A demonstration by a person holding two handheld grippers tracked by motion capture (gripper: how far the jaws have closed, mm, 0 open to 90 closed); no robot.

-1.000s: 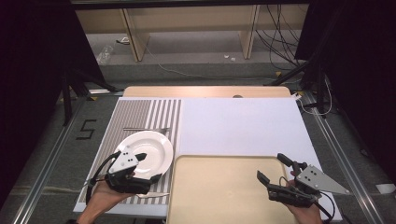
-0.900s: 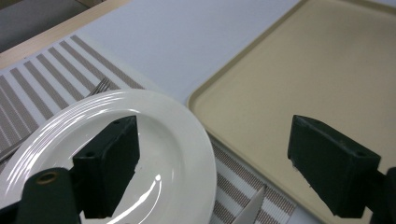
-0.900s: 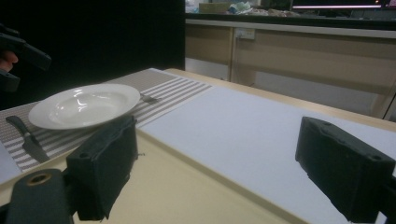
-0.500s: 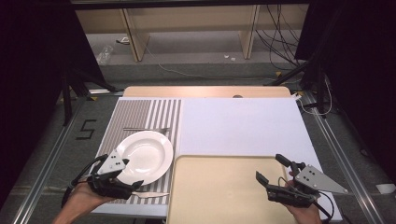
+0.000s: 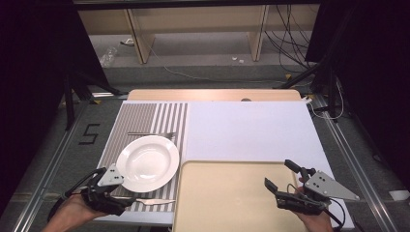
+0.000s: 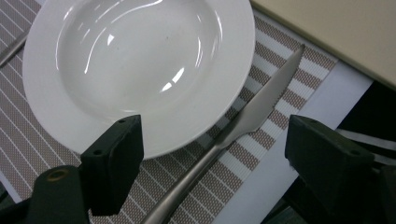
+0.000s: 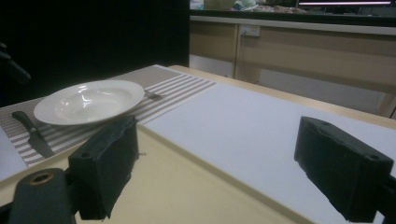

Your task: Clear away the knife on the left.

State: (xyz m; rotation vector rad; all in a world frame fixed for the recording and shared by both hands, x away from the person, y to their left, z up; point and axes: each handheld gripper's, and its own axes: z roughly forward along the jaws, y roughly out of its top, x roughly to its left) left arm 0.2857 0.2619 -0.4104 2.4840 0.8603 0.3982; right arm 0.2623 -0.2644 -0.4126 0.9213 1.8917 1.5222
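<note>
- My left gripper [image 5: 124,189] has drawn back toward 7 o'clock of the round white ceramic soup plate [image 5: 148,162] over the last second; earlier its jaws sat right at the plate's near rim, and now they stand released, spread wide and holding nothing.
- The plate rests flat on the brown-and-white striped woven placemat [image 5: 145,121], at the left half of the tabletop [image 5: 251,130], just beside the left edge of the beige plastic tray [image 5: 227,198].
- In the left gripper view the plate [image 6: 140,70] lies just ahead of the open jaws, and the silver stainless-steel table knife [image 6: 243,121] runs between them, its blade pointing to 1 o'clock, close along the plate's rim.
- A silver metal fork [image 5: 152,135] lies at 12 o'clock of the plate.
- My right gripper [image 5: 283,180] hovers over the tray's right part, jaws apart and empty, barely shifted since a second ago.
- I read this as the plate having been set down and let go; the knife looks the likely next pick-up.
</note>
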